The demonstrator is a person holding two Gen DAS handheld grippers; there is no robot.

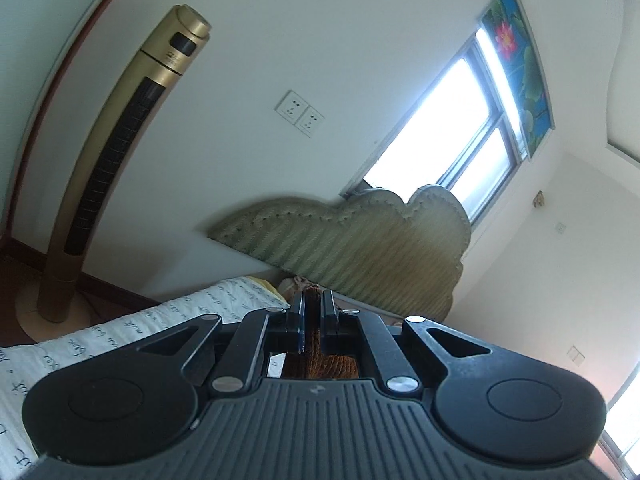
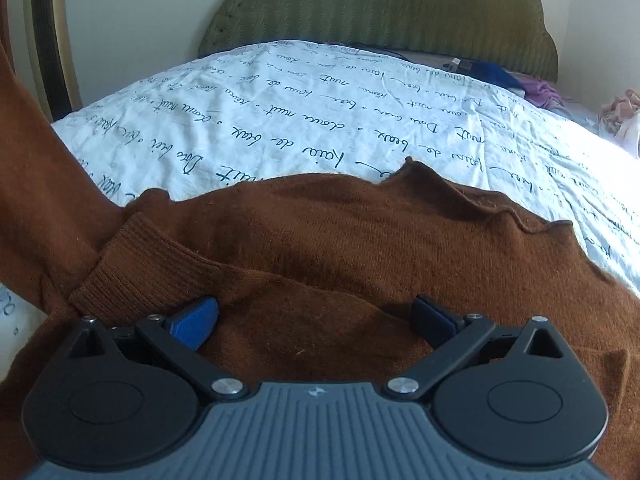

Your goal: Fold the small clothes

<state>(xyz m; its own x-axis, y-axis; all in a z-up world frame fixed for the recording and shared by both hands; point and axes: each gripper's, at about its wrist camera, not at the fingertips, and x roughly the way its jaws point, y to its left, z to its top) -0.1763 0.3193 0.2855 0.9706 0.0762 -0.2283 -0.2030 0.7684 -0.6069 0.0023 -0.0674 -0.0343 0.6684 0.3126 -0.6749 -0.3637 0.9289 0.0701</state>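
A: Your right tool (image 2: 316, 320) is spread over the brown sweater (image 2: 340, 240) on the bed (image 2: 280, 120); its near part is hidden.

B: Your left tool (image 1: 312, 320) pinches a fold; the sweater lies crosswise, sleeve up-left.

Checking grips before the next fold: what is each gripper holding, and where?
Left gripper: shut on the brown sweater, pinching its knit edge. Right gripper: open, holding nothing.

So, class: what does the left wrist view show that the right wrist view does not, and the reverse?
Left wrist only: a window, wall sockets, and the left tool shut on a brown sweater. Right wrist only: the right tool open over the sweater's spread body and ribbed cuff. Both: sweater, script-printed bedspread, green headboard, gold tower fan.
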